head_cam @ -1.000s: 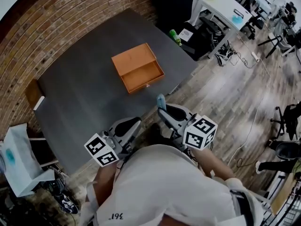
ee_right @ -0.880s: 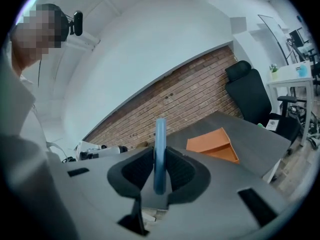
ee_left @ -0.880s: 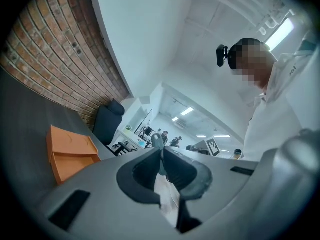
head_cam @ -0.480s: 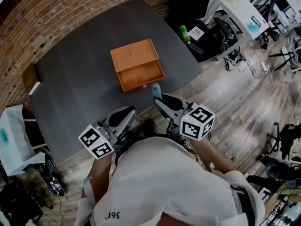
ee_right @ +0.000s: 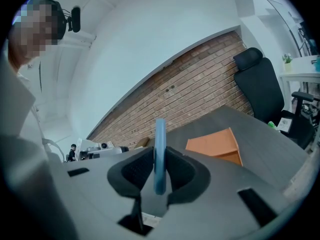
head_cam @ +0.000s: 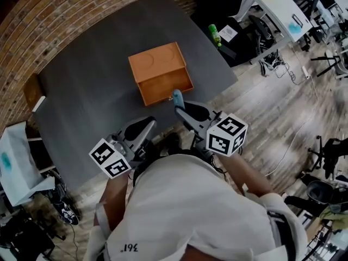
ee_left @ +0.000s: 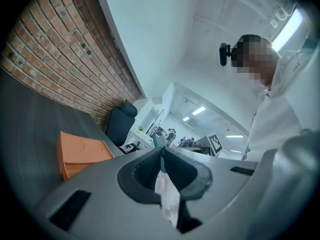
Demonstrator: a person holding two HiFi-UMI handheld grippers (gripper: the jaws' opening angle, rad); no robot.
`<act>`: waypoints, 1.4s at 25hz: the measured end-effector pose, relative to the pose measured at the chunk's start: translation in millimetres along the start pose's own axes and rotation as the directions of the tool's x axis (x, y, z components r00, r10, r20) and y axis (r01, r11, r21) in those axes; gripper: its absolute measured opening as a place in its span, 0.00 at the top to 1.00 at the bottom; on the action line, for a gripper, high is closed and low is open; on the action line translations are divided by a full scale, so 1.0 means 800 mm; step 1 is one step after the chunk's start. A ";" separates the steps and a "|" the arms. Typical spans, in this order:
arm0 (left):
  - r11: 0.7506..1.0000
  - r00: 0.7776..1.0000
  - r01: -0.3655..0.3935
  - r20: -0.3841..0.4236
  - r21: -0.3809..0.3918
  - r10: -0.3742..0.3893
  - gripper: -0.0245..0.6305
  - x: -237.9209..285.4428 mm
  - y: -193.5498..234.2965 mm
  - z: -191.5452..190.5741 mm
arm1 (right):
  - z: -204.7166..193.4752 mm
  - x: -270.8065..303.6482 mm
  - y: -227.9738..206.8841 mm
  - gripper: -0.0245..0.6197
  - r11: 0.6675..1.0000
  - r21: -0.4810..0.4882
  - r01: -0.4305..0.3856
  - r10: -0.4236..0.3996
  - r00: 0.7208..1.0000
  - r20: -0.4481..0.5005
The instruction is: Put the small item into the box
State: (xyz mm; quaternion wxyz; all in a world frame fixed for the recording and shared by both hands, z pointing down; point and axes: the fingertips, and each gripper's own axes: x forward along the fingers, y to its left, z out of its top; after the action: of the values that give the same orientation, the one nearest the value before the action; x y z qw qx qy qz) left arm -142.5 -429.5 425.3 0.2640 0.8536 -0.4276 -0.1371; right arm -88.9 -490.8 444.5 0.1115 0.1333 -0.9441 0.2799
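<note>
An orange box [head_cam: 157, 64] with its drawer [head_cam: 168, 88] pulled out toward me stands on the dark grey table [head_cam: 87, 97]. My right gripper [head_cam: 179, 106] is shut on a small flat light-blue item [head_cam: 177, 95], held upright just in front of the drawer. In the right gripper view the blue item [ee_right: 160, 139] stands edge-on between the pads of the gripper [ee_right: 159, 159], with the box [ee_right: 214, 145] ahead to the right. My left gripper [head_cam: 148, 124] hovers at the table's near edge, shut with nothing held. Its jaws [ee_left: 161, 153] meet, and the box [ee_left: 80, 151] lies to its left.
A brick wall [head_cam: 81, 10] runs along the table's far side. A black office chair [ee_right: 260, 84] and a green bottle [head_cam: 216, 35] stand beyond the right corner. A white desk [head_cam: 277, 7] is further right. A pale bin [head_cam: 16, 167] sits left of the table.
My right gripper has carried the blue item forward to the drawer's front. The left gripper has stayed near the table's edge.
</note>
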 end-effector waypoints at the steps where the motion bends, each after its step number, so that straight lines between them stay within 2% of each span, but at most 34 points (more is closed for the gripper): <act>1: 1.000 1.000 0.004 -0.002 0.001 -0.004 0.93 -0.001 0.002 0.002 | 0.000 0.003 0.000 0.82 1.000 0.001 0.003 -0.003 1.000 0.000; 11: 1.000 1.000 0.014 -0.013 0.007 -0.014 0.93 -0.012 0.022 0.013 | 0.002 0.025 -0.002 0.82 0.999 -0.011 0.034 -0.034 0.999 -0.008; 16: 0.999 1.000 0.005 -0.013 0.045 -0.004 0.93 -0.009 0.034 0.024 | 0.009 0.033 -0.007 0.82 0.999 -0.032 0.044 -0.044 0.999 -0.007; 21: 0.996 0.999 -0.017 -0.028 0.087 0.019 0.84 0.001 0.054 0.033 | 0.020 0.052 -0.019 0.82 0.995 -0.081 0.058 -0.060 0.998 -0.023; 26: 0.993 0.997 -0.039 -0.060 0.116 0.046 0.82 0.012 0.083 0.029 | 0.016 0.077 -0.044 0.82 0.990 -0.116 0.079 -0.087 0.994 -0.072; 35: 0.984 0.982 -0.125 -0.127 0.127 0.141 0.83 0.027 0.148 -0.003 | -0.013 0.120 -0.086 0.82 0.976 -0.189 0.108 -0.144 0.972 -0.187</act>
State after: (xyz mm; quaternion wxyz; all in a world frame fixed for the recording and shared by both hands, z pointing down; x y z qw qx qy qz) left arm -206.3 -504.7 494.3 0.2499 0.8446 -0.4722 -0.0350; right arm -156.1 -559.1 514.9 0.2349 0.1540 -0.9389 0.1988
